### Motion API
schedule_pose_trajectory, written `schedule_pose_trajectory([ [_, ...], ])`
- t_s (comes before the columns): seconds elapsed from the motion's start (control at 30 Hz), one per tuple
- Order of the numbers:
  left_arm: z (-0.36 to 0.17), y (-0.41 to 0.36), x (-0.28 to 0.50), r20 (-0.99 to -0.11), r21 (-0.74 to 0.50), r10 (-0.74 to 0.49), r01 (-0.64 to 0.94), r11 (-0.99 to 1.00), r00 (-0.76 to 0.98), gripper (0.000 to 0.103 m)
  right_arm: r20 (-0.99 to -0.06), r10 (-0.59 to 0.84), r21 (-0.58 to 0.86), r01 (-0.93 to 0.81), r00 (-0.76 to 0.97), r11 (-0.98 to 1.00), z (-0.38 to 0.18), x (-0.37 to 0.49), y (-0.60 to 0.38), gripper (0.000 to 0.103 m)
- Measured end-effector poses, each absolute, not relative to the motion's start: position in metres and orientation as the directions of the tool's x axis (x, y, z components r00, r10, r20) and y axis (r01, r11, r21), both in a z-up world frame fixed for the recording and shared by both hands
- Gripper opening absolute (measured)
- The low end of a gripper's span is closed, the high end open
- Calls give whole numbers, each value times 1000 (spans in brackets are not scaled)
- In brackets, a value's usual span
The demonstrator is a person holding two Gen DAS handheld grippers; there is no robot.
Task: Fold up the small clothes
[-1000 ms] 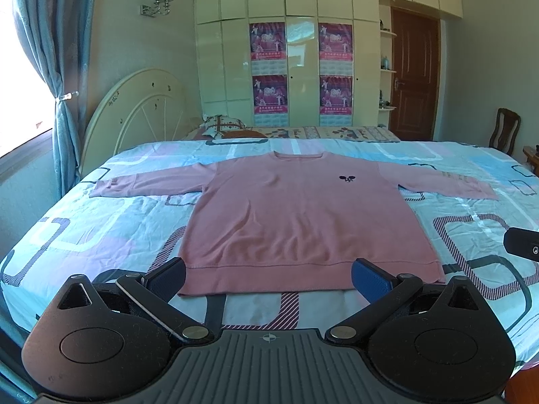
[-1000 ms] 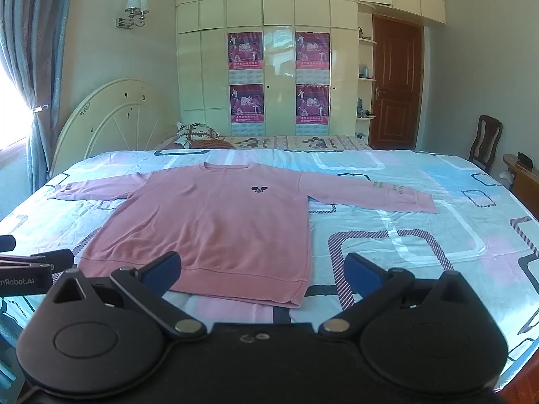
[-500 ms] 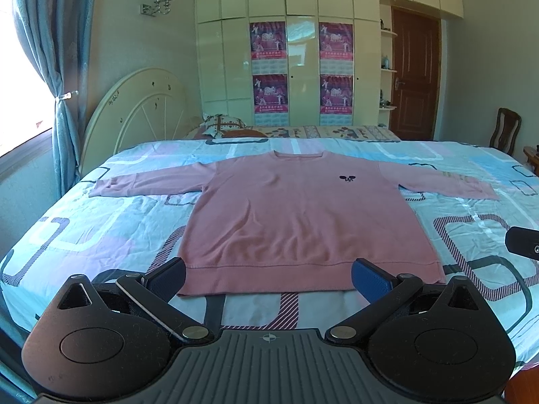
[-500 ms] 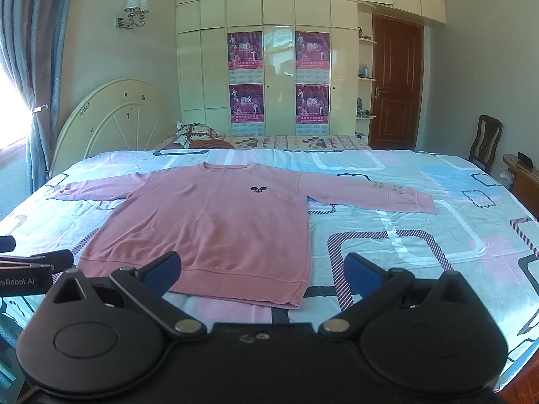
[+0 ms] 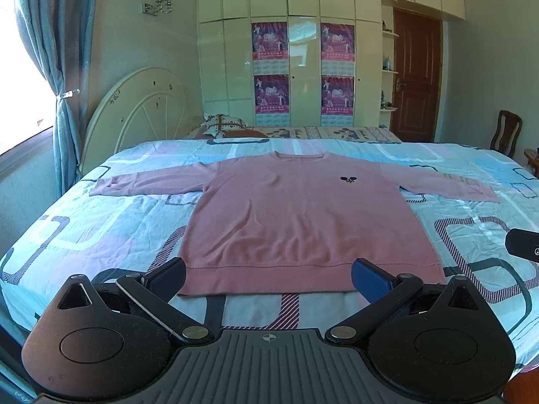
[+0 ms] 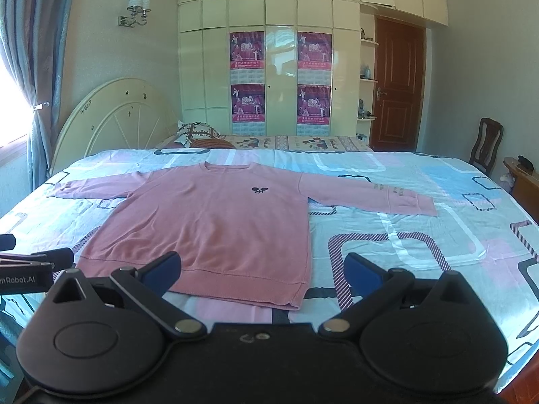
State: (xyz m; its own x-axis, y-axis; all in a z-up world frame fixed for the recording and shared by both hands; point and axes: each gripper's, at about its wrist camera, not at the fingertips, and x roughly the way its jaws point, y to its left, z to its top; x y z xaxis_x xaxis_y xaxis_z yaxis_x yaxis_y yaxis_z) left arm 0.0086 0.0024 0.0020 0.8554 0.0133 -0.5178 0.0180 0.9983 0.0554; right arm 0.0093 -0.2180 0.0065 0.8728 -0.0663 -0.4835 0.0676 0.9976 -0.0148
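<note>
A pink long-sleeved sweater (image 5: 303, 222) lies flat and face up on the bed, sleeves spread to both sides, a small dark logo on its chest. It also shows in the right wrist view (image 6: 215, 225). My left gripper (image 5: 268, 274) is open and empty, held just in front of the sweater's bottom hem. My right gripper (image 6: 261, 269) is open and empty, in front of the hem's right corner. Neither gripper touches the cloth.
The bed (image 5: 84, 235) has a pastel patterned sheet and a cream round headboard (image 5: 134, 114) at the left. A pillow (image 5: 224, 123) lies at the far side. A wooden chair (image 6: 486, 144) and a door (image 6: 397, 84) are at the right.
</note>
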Motion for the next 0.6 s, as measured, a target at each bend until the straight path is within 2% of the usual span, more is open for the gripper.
schedule_pose_trajectory([
  [0.6, 0, 4, 8, -521, 54, 15, 15, 998, 853, 103, -483, -66, -22, 63, 873, 998, 4, 11, -212, 103],
])
